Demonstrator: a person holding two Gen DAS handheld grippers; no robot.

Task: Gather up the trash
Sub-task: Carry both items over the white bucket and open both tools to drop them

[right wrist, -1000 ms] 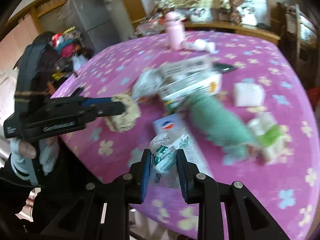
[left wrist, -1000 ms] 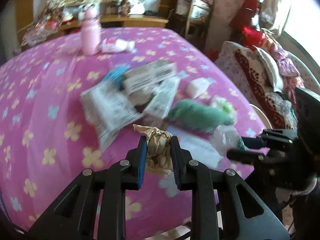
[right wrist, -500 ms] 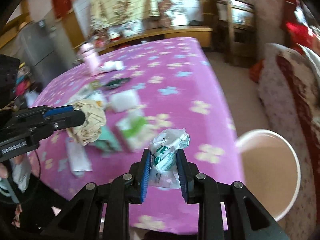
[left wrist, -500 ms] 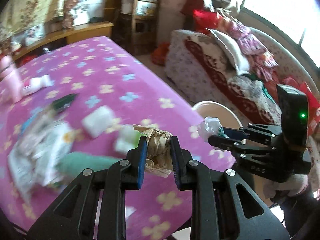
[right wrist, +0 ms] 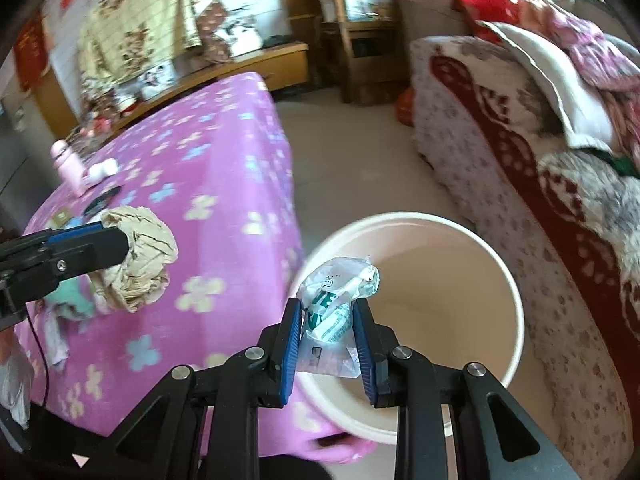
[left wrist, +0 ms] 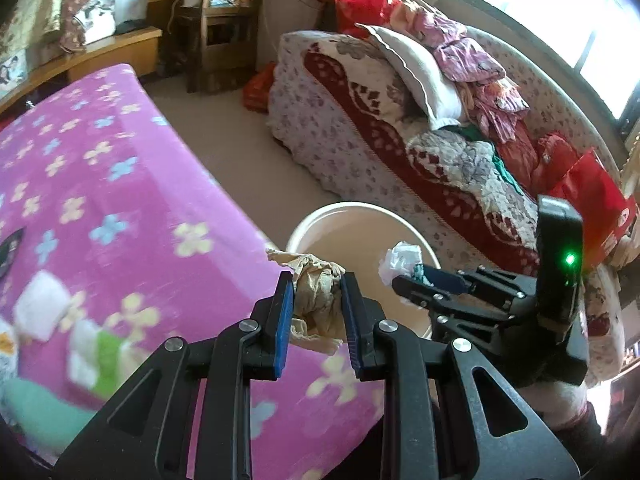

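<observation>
Beside the pink-covered surface (right wrist: 224,184) stands a cream bin (right wrist: 508,280) on the floor, apparently empty. Several items remain on the surface: a pink bottle (right wrist: 66,164), white packets (left wrist: 42,310) and a green cloth (left wrist: 32,406). The left tool (left wrist: 316,312) is clamped on a brown paper wad (left wrist: 316,288), short of the bin. The right tool (right wrist: 328,334) grips a plastic wrapper (right wrist: 340,296) over the bin's rim. Judgement: nothing deposited yet; both releases and further collection remain.

Crumpled matt brown paper (left wrist: 316,292); glossy plastic wrapper (right wrist: 336,312); smooth bucket (right wrist: 508,300).
</observation>
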